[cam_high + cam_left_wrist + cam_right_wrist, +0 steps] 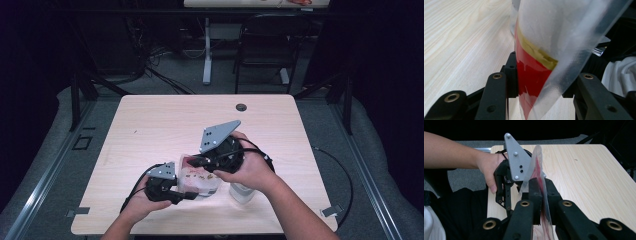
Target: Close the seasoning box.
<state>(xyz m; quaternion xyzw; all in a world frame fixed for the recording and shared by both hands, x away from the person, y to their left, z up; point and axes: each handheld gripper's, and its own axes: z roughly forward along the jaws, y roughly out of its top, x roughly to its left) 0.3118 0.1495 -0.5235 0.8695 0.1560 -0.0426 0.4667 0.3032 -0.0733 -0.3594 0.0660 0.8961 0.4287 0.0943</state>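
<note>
A clear plastic bag point(200, 176) with a red band and a yellowish strip along its mouth stands just below the centre of the high view, raised off the pale wooden worktop point(160, 125). Small brownish bits show through its lower part. Seen edge-on at centre frame in the right gripper view, its red-streaked film point(537, 170) rises upright, thin and translucent.

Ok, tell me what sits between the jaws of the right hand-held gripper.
The clear plastic bag with a red strip, its edge pinched between the right hand-held gripper jaws, seen in the right gripper view.
</note>
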